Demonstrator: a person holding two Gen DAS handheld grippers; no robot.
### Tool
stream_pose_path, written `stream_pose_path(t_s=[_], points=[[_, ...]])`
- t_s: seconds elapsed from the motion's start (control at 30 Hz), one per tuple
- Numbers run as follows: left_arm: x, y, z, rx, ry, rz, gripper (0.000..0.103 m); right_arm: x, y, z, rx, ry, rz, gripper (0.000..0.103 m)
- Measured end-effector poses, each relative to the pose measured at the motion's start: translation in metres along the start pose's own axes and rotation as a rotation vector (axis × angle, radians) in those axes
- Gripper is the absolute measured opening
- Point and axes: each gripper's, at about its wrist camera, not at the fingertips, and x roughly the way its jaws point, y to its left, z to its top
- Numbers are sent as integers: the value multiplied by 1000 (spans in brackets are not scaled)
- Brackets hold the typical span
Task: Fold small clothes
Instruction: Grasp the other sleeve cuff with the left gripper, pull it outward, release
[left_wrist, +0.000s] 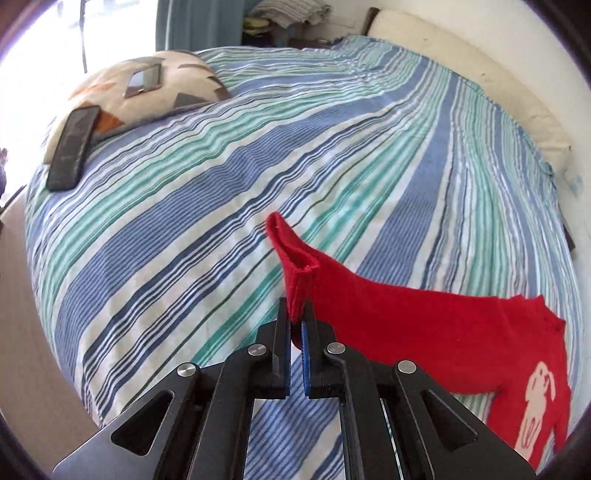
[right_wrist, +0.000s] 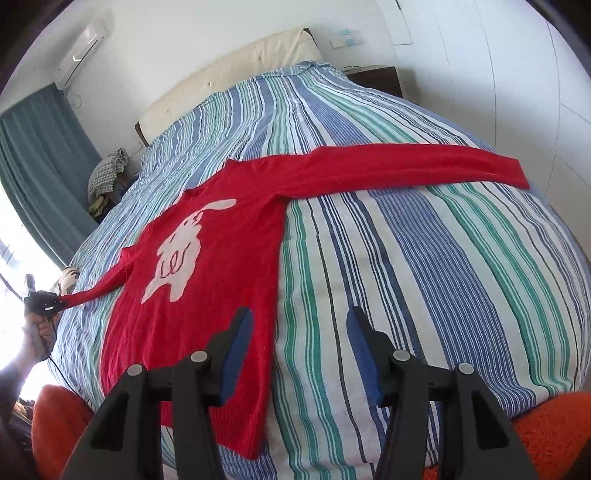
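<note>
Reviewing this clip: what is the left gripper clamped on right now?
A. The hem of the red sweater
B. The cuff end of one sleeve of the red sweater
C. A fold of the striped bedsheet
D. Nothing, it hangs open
B: the left gripper pinches the cuff of the red sweater, and the right wrist view shows that sleeve pulled out to the side.

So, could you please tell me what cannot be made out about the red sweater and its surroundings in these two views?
- Sweater hem: right wrist view, covered by the right gripper frame.
- Sleeve cuff lower end: left wrist view, pinched inside the left gripper.
- Window side: both views, washed out by glare.
- Hand on the left gripper: right wrist view, partly lost in glare.
- Nightstand items: right wrist view, too small.
</note>
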Motion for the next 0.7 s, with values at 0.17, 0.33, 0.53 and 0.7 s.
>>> stream_pose_path(t_s=[0.17, 0.33, 0.53, 0.7], points=[[6, 28, -13, -140, 17, 5, 3, 1, 0, -2, -5, 8, -26, 53], [21, 26, -17, -57, 38, 94, 3, 5, -1, -2, -4, 18, -36, 53], [50, 41, -29, -106, 93, 113, 3, 6, 3, -4, -27, 22, -41, 53], [54, 43, -29, -77, 92, 90, 3, 7, -3, -4, -3, 27, -45, 53]])
